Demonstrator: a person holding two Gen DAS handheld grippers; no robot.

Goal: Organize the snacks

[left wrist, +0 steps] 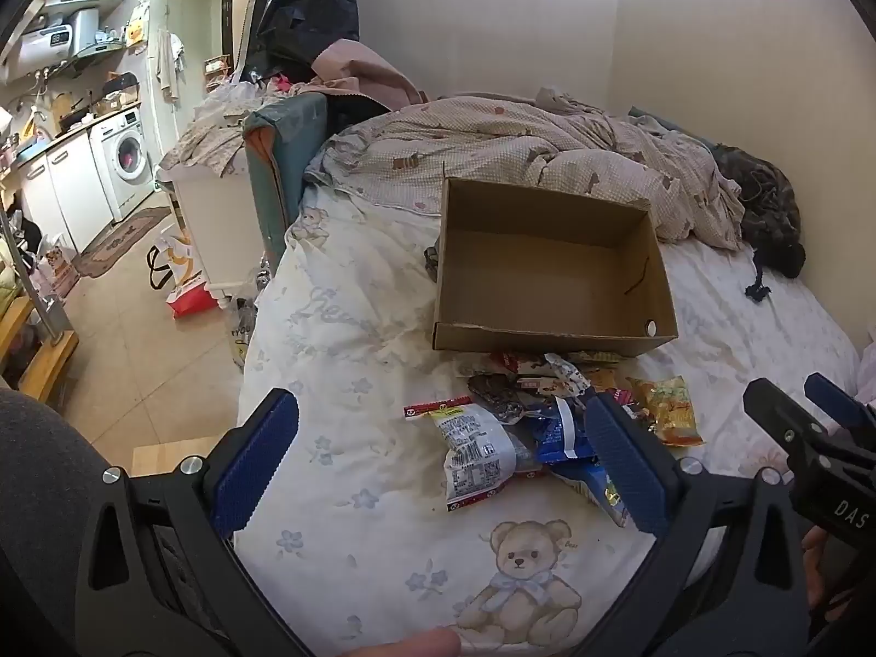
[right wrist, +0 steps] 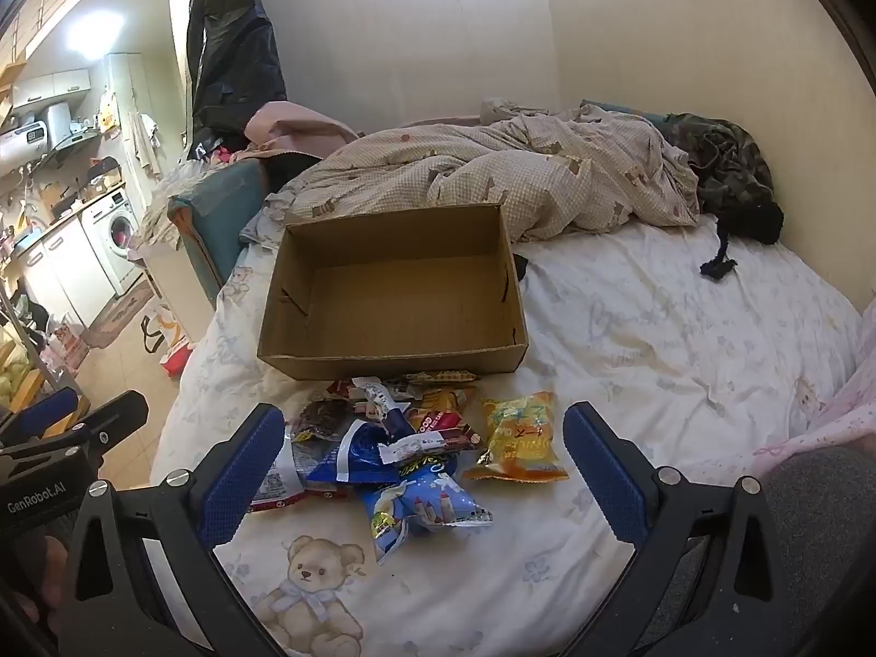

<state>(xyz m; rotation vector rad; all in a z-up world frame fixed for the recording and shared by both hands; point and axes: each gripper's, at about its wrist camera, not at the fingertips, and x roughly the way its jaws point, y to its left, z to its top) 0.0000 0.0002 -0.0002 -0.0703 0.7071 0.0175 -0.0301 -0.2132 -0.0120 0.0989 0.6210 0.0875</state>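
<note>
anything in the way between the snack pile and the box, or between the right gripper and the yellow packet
Nothing visible does. The snack pile lies on the bedsheet right against the near wall of the open cardboard box, which looks empty. The open right gripper hovers over the pile, with bare sheet around the yellow packet.

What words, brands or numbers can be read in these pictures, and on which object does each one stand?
"GenRobot.AI": on the body of the left hand-held gripper.
"DAS": on the body of the right hand-held gripper.
Print on the yellow snack bag, the blue snack bag and the white snack bag: too small or blurred to read.
</note>
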